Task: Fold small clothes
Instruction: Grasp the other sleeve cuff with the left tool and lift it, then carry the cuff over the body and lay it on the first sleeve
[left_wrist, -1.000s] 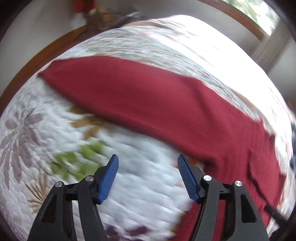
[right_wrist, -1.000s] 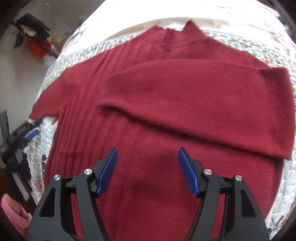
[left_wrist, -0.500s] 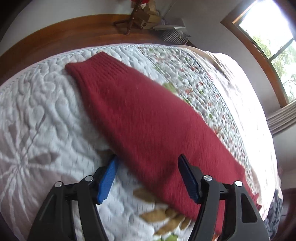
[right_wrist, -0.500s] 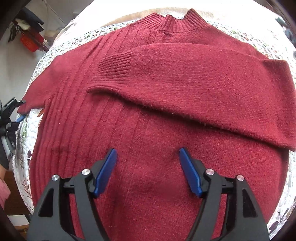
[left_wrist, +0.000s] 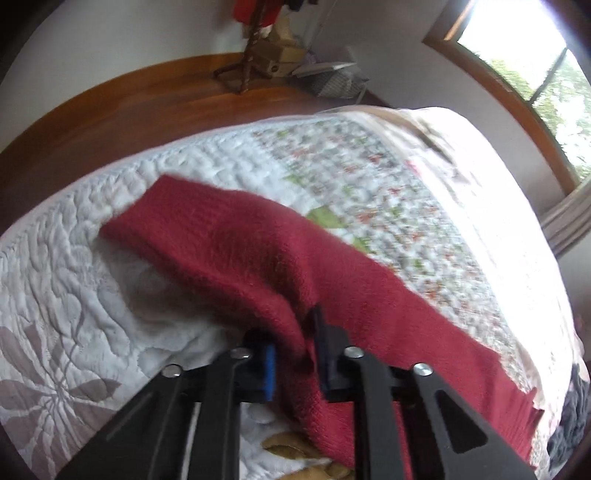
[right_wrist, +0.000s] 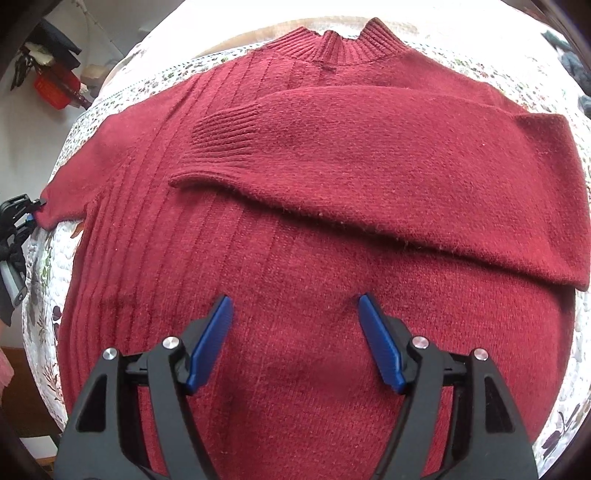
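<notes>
Red knitted sweater (right_wrist: 332, 229), one item, laid flat on a quilted bedspread (left_wrist: 74, 295) with its collar away from the right wrist camera

Position relative to jaws: left gripper (left_wrist: 293, 354) has its jaws clamped on the sweater's outstretched sleeve (left_wrist: 236, 251), a fold of knit bunched between the blue pads (left_wrist: 269, 373); sleeve cuff end lies ahead on the quilt, slightly raised near the grip. Right gripper (right_wrist: 295, 343) is held over the sweater's lower body with jaws spread wide, nothing between them; contact with the fabric cannot be told

Appearance: deep red, fuzzy surface, vertical ribbing down the front, ribbed mock collar (right_wrist: 340, 46). Other sleeve folded across the chest, its ribbed cuff (right_wrist: 225, 136) lying left of centre in the right wrist view

Surroundings: quilt is white with floral and leaf print; wooden floor (left_wrist: 129, 99) beyond the bed edge; window (left_wrist: 535, 66) at upper right; wooden stand and boxes (left_wrist: 269, 55) by the wall, blurred. Left wrist view is motion-blurred. Nothing lies between the right jaws and the knit
</notes>
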